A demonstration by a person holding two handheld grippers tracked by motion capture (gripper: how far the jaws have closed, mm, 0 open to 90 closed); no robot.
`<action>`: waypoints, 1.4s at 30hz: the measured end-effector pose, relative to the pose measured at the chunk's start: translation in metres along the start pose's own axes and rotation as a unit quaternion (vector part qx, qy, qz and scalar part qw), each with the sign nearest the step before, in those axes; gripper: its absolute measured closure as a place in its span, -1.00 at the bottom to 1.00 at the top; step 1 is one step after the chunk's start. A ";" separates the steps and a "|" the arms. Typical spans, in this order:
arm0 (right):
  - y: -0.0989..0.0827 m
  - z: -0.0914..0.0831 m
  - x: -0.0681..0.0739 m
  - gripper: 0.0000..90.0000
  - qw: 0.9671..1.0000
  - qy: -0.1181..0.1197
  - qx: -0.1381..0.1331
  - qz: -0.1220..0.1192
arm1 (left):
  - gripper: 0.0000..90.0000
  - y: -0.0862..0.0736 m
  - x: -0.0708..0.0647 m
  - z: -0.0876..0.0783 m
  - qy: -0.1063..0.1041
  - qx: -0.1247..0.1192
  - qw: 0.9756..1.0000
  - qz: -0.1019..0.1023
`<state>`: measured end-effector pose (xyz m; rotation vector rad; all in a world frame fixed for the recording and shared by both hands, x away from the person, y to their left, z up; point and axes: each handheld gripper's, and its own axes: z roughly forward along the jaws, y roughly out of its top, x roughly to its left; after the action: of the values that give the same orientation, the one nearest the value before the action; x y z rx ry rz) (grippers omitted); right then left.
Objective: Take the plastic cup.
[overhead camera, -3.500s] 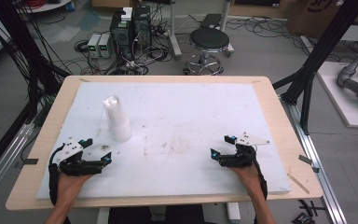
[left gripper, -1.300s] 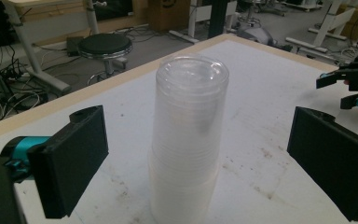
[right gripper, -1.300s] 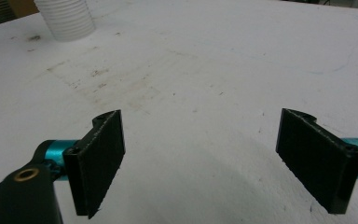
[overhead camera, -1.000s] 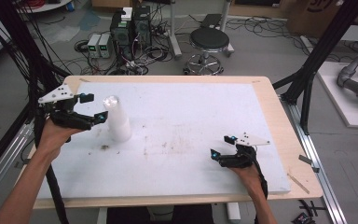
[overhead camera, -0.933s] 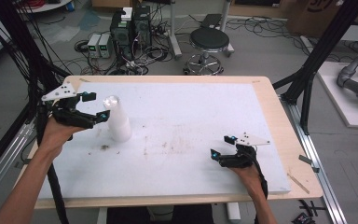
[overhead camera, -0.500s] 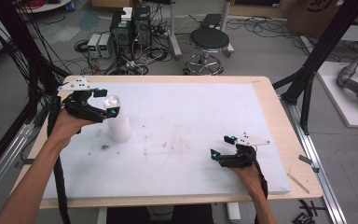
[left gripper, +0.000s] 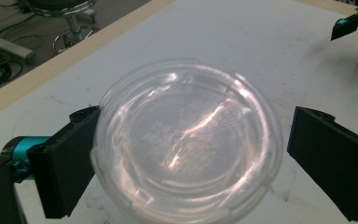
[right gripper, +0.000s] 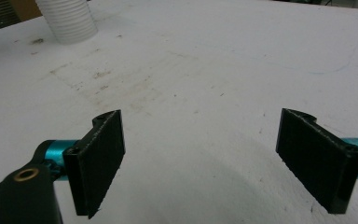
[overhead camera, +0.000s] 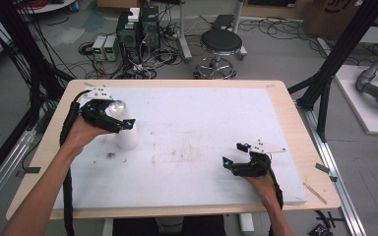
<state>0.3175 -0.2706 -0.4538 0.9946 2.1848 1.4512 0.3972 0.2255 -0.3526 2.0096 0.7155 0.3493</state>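
A tall stack of white ribbed cups point(overhead camera: 127, 138) stands on the left part of the white board, capped by a clear plastic top point(left gripper: 184, 144). My left gripper point(overhead camera: 119, 114) hangs at that clear top point(overhead camera: 117, 105) with its jaws on either side of it. In the left gripper view, my left gripper point(left gripper: 186, 158) is open: one jaw lies against the clear rim and the other stands apart from it. My right gripper point(overhead camera: 233, 154) rests low on the board at the right front, open with nothing in it point(right gripper: 200, 158). The cup stack's base point(right gripper: 67, 18) shows far off in the right gripper view.
The white board point(overhead camera: 202, 113) covers a wooden table point(overhead camera: 295, 128) and has scuff marks point(overhead camera: 172, 155) near its middle. Black frame posts, cables, electronics boxes and a stool point(overhead camera: 220, 44) stand on the floor behind the table.
My left hand has moved right and slightly down from beside the cup stack, so its jaws now straddle the clear top. The right hand has stayed where it was.
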 end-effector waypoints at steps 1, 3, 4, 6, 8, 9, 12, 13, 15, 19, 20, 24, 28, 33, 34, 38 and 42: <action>0.000 0.000 0.000 -0.66 1.000 -0.001 0.001 -0.001 | -0.89 -0.001 0.001 0.001 0.003 0.004 1.000 -0.004; 0.000 0.000 0.000 -0.66 1.000 0.001 0.001 -0.001 | -0.89 -0.001 0.001 0.001 0.004 0.008 1.000 -0.005; 0.000 0.000 0.000 -0.66 1.000 0.001 0.001 0.000 | -0.89 -0.001 0.001 0.002 0.005 0.008 1.000 -0.006; 0.000 0.000 0.000 -0.66 1.000 0.000 0.000 -0.003 | -0.80 -0.002 0.001 0.003 0.004 0.012 1.000 -0.008; 0.000 0.000 -0.001 -0.66 1.000 0.000 -0.001 -0.002 | -0.74 -0.003 0.002 0.003 -0.005 0.013 1.000 -0.004; 0.000 0.000 0.000 -0.66 1.000 0.001 -0.001 0.001 | -0.74 -0.003 0.002 0.003 -0.006 0.013 1.000 -0.004; 0.000 0.000 0.000 -0.66 1.000 0.002 -0.001 0.000 | -0.73 -0.003 0.002 0.004 -0.003 0.017 1.000 -0.005; 0.000 0.000 -0.001 -0.66 1.000 0.002 -0.002 0.000 | -0.72 -0.004 0.003 0.004 0.000 0.023 1.000 -0.007; 0.000 0.000 -0.001 -0.66 1.000 0.002 -0.003 0.001 | -0.69 -0.004 0.004 0.004 0.000 0.025 1.000 -0.007; 0.000 0.000 -0.001 -0.66 1.000 0.002 -0.002 -0.001 | -0.66 -0.005 0.005 0.004 0.001 0.025 1.000 -0.009; 0.000 0.000 -0.001 -0.66 1.000 0.002 -0.002 -0.001 | -0.63 -0.005 0.005 0.004 0.001 0.025 1.000 -0.009; 0.000 0.000 -0.001 -0.66 1.000 0.002 0.001 0.003 | -0.60 -0.006 0.006 0.005 -0.002 0.030 0.999 -0.011; 0.000 0.000 -0.001 -0.66 1.000 0.002 0.000 0.005 | -0.57 -0.006 0.006 0.006 0.001 0.033 0.999 -0.013; 0.000 0.000 -0.001 -0.66 1.000 0.003 0.001 0.005 | -0.50 -0.006 0.007 0.005 0.005 0.040 0.999 -0.014; 0.000 0.000 -0.001 -0.66 1.000 0.003 0.001 0.005 | -0.50 -0.006 0.007 0.005 0.005 0.040 0.999 -0.013; 0.000 0.001 -0.001 -0.66 1.000 0.002 0.001 0.004 | -0.40 -0.006 0.007 0.005 0.007 0.043 0.999 -0.013; 0.000 0.001 -0.002 -0.66 1.000 0.003 0.001 0.005 | -0.30 -0.006 0.007 0.005 0.006 0.044 0.999 -0.014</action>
<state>0.3191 -0.2713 -0.4541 1.0047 2.1897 1.4581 0.4031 0.2289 -0.3609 2.0794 0.7785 0.3176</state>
